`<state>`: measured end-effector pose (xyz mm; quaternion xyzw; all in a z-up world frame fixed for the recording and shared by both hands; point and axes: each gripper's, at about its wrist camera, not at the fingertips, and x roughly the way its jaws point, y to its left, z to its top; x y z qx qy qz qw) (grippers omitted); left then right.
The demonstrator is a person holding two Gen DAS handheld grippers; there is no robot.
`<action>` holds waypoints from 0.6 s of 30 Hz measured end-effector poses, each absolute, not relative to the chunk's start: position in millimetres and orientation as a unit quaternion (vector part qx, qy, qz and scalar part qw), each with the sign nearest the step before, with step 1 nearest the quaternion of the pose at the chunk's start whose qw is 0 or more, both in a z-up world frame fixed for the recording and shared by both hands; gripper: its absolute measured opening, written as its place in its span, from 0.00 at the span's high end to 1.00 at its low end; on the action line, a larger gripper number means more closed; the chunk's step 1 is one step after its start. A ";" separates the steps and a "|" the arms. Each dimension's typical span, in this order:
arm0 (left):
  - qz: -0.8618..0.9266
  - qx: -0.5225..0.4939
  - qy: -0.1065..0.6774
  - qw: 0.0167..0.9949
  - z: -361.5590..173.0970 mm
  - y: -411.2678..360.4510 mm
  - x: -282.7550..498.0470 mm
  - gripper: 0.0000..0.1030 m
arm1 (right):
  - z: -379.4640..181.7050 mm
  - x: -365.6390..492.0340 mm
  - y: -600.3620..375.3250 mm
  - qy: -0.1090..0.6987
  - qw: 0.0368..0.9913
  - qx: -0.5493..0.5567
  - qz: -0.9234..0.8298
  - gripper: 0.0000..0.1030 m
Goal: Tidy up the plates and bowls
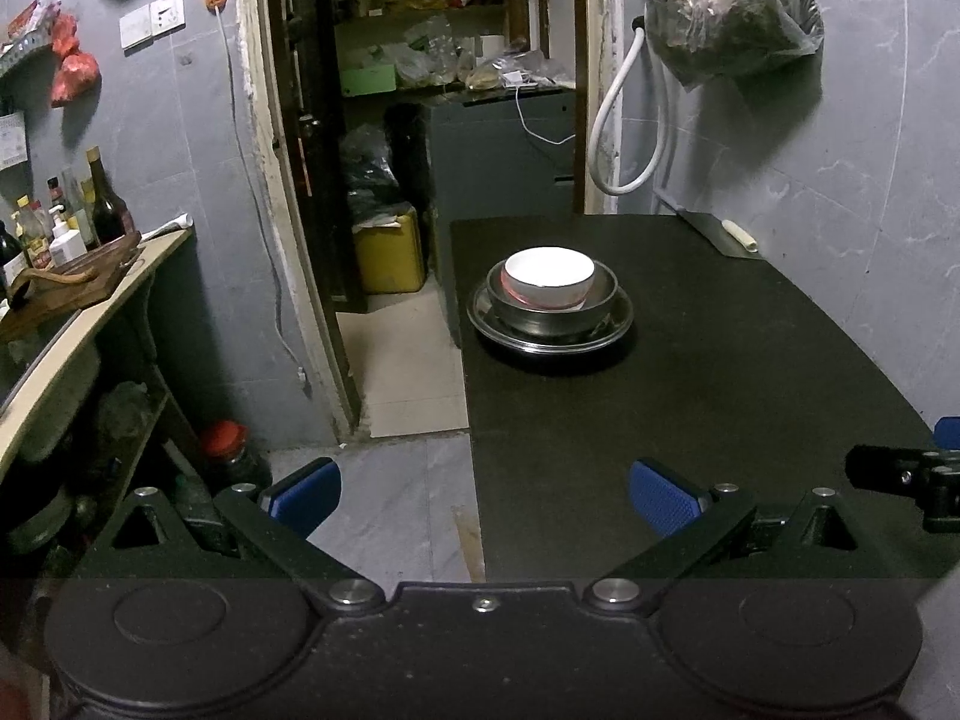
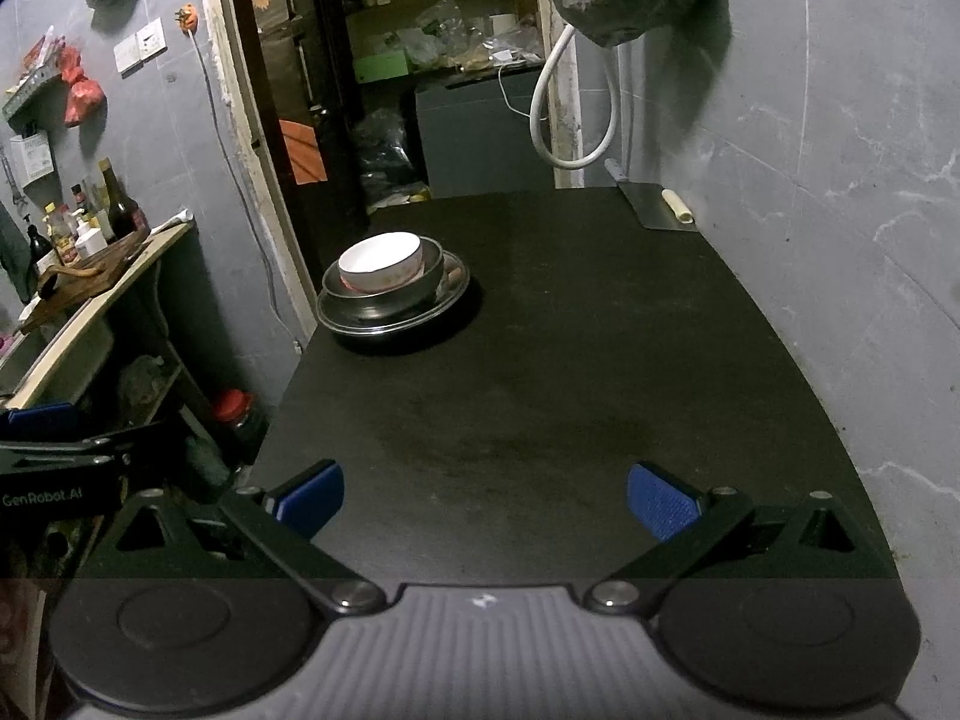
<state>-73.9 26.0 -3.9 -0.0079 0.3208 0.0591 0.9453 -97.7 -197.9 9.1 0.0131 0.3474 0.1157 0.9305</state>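
Note:
A white bowl sits inside a steel bowl, which sits on a steel plate on the black table. The same stack shows in the right wrist view: white bowl, steel bowl, plate. My left gripper is open and empty, at the table's near left edge, well short of the stack. My right gripper is open and empty over the near part of the table. The right gripper's tip shows at the right edge of the left wrist view.
A cleaver lies at the table's far right by the wall. A counter with bottles and a wooden board stands left. A red-lidded jar is on the floor. A doorway opens behind the table. A bag hangs above.

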 end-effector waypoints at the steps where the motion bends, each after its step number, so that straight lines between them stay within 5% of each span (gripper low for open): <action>1: 0.060 -0.007 0.320 0.945 -3.8 26.5 -74.6 0.01 | 9.5 -98.0 -197.4 0.347 0.931 0.013 0.116 0.00; 18: 0.064 -0.005 0.315 0.947 0.9 25.7 -79.9 0.01 | 10.7 -100.7 -193.9 0.340 0.932 0.013 0.124 0.00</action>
